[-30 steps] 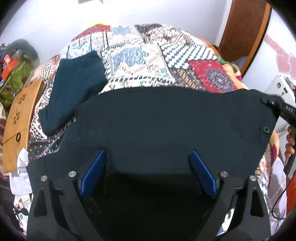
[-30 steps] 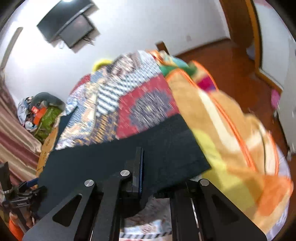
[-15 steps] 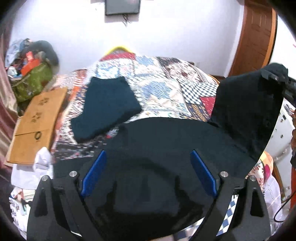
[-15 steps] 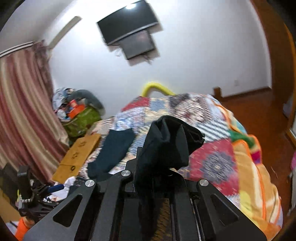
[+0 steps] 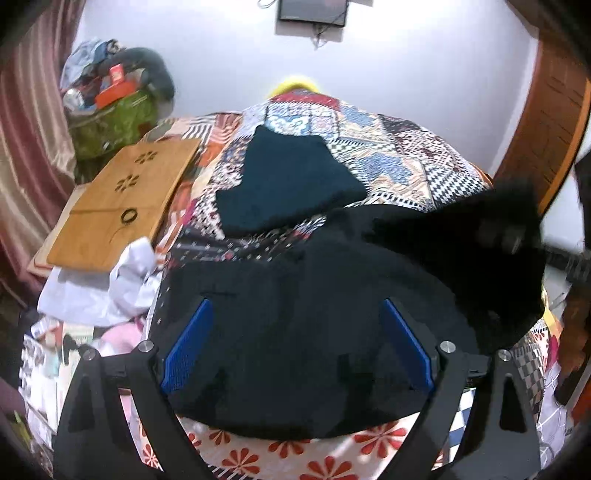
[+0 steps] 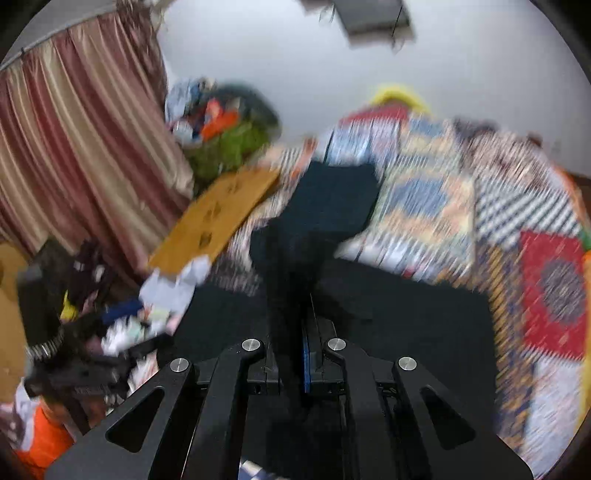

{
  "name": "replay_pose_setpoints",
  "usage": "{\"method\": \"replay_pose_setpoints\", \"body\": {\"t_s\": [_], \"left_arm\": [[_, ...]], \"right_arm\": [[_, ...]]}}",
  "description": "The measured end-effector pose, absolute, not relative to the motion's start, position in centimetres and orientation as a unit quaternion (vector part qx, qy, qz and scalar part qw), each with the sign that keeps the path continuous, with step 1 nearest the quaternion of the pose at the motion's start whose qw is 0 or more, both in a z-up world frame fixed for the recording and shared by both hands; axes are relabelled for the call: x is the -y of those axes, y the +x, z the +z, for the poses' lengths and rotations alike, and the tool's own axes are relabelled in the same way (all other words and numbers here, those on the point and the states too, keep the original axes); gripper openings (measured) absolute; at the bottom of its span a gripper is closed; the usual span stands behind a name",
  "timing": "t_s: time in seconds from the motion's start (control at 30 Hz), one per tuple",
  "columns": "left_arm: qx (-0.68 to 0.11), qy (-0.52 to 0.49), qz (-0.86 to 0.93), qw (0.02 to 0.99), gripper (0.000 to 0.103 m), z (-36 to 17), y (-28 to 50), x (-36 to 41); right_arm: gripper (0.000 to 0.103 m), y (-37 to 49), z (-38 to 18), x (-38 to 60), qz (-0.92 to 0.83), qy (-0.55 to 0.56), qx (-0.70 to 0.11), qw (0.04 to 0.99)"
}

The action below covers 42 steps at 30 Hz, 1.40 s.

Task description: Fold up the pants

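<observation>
Left wrist view: one black pants [image 5: 295, 325], left tongs [image 5: 295, 347] spread; right tongs [image 6: 295, 317] pinching them.

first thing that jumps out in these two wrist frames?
The black pants fill the near bed, lying between the open blue-padded left gripper, while the right gripper is shut on a raised fold of them. Behind sits a dark teal folded garment on the bright patchwork quilt, with a tan wooden board at the left edge.

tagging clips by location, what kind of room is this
Most likely a bedroom: a bed under a patchwork quilt, striped curtains at one side, and a screen mounted on the wall.
</observation>
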<state>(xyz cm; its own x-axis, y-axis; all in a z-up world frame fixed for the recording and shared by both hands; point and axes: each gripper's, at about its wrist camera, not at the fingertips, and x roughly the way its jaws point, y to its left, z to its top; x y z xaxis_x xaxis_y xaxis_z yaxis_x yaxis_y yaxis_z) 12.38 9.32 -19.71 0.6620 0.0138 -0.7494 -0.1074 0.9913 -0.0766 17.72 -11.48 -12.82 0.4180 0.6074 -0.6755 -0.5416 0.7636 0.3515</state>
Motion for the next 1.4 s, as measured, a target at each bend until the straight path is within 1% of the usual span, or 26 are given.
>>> {"method": "replay_pose_setpoints", "body": {"t_s": [0.13, 0.23, 0.27, 0.3, 0.43, 0.5, 0.57, 0.7, 0.83, 0.97, 1.07, 1.23, 1.27, 1.3, 1.4], "left_arm": [[-0.41, -0.068, 0.039, 0.908, 0.093, -19.9, 12.3, -9.9], [-0.407, -0.071, 0.037, 0.91, 0.093, -19.5, 12.5, -9.7], [-0.406, -0.07, 0.033, 0.91, 0.093, -19.4, 12.6, -9.6], [-0.405, -0.066, 0.029, 0.912, 0.093, -19.1, 12.8, -9.2], [-0.398, -0.05, 0.016, 0.916, 0.093, -17.9, 13.8, -7.8], [-0.394, -0.044, 0.002, 0.918, 0.093, -17.2, 14.7, -6.9], [-0.392, -0.043, -0.01, 0.919, 0.093, -16.7, 15.5, -6.0], [-0.394, -0.033, -0.046, 0.917, 0.093, -16.0, 18.1, -3.6], [-0.41, -0.022, -0.073, 0.909, 0.093, -16.5, 20.9, -1.2], [-0.454, -0.007, -0.101, 0.885, 0.093, -18.7, 24.2, 1.4], [-0.496, 0.012, -0.112, 0.861, 0.093, -21.1, 26.5, 3.2], [-0.536, 0.064, -0.113, 0.834, 0.093, -24.8, 27.4, 5.1], [-0.542, 0.089, -0.11, 0.828, 0.094, -25.5, 27.2, 5.5], [-0.528, 0.115, -0.112, 0.834, 0.094, -25.7, 26.5, 5.8], [-0.502, 0.143, -0.107, 0.846, 0.094, -25.2, 24.9, 5.7]], "right_arm": [[0.013, 16.4, -16.2, 9.7, 0.342, 0.008, -0.468, 0.815], [0.025, 15.8, -16.3, 9.5, 0.342, -0.022, -0.471, 0.813], [0.037, 15.7, -15.9, 9.5, 0.35, -0.025, -0.471, 0.809], [0.046, 15.5, -15.5, 9.6, 0.359, -0.024, -0.472, 0.805], [0.049, 15.2, -13.2, 11.0, 0.372, -0.021, -0.452, 0.81], [0.059, 15.1, -11.9, 12.1, 0.363, -0.02, -0.437, 0.823], [0.061, 15.4, -10.6, 13.7, 0.361, -0.006, -0.419, 0.833], [0.062, 16.9, -8.7, 16.8, 0.327, -0.012, -0.389, 0.861], [0.061, 19.0, -8.7, 19.4, 0.29, -0.03, -0.383, 0.877], [0.061, 21.2, -11.0, 20.4, 0.26, -0.066, -0.407, 0.873], [0.061, 22.3, -13.7, 20.5, 0.256, -0.076, -0.436, 0.86], [0.061, 22.9, -18.4, 19.8, 0.264, -0.085, -0.488, 0.828], [0.061, 22.7, -19.1, 19.6, 0.265, -0.089, -0.492, 0.824], [0.061, 22.2, -19.1, 19.9, 0.266, -0.088, -0.485, 0.828], [0.061, 21.5, -18.8, 20.1, 0.269, -0.092, -0.486, 0.827]]}}
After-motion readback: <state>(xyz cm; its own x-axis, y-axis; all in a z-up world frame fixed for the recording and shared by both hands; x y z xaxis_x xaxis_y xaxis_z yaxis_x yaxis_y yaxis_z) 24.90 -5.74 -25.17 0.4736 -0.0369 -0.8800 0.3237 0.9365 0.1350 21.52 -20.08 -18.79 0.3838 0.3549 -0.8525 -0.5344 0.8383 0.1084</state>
